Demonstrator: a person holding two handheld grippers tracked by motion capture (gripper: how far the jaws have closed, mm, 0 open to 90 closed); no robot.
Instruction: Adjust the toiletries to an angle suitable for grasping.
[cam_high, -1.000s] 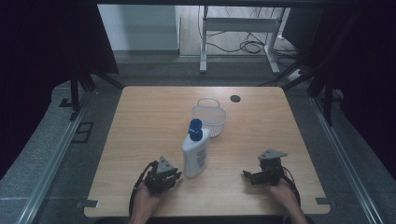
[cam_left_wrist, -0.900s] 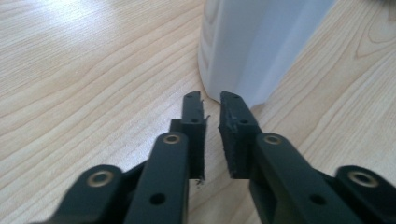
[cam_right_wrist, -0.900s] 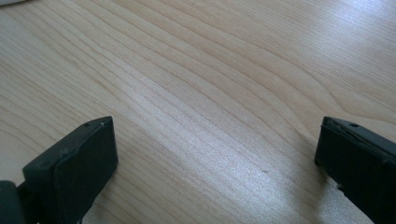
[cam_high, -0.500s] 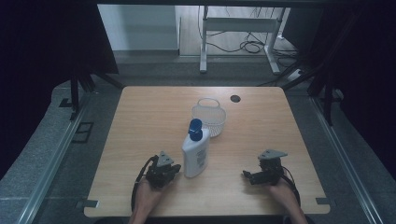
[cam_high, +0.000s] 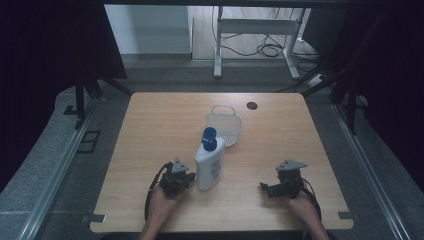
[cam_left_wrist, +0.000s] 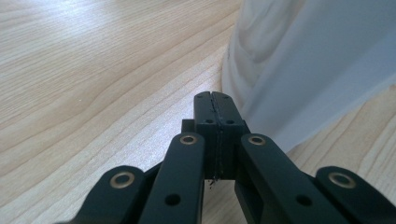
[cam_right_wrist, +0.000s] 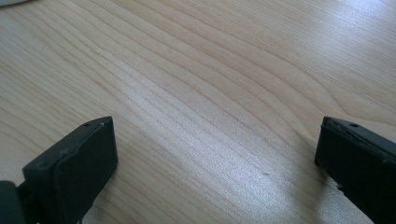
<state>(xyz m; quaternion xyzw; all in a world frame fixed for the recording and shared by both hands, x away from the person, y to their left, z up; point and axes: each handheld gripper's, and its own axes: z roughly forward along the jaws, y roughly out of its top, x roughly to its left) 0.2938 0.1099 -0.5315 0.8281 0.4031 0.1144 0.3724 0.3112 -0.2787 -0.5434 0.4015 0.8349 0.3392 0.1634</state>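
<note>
The bottle (cam_high: 210, 165) is white with a blue cap (cam_high: 209, 133) and a pale label of fine print. The basket (cam_high: 223, 123) is clear. The table (cam_high: 150, 130) is light wood with wavy grain. Both grippers, left (cam_high: 187, 178) and right (cam_high: 263, 188), are black with grey top plates.

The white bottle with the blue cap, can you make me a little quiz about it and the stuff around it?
1. True or false: the left hand-held gripper has its jaws shut with nothing between them.
2. What stands just behind the white bottle?
A. a cup
B. a clear basket
C. a book
3. Which hand-held gripper has open jaws?

Key: 1 true; 2 B; 3 the right hand-held gripper.
</note>
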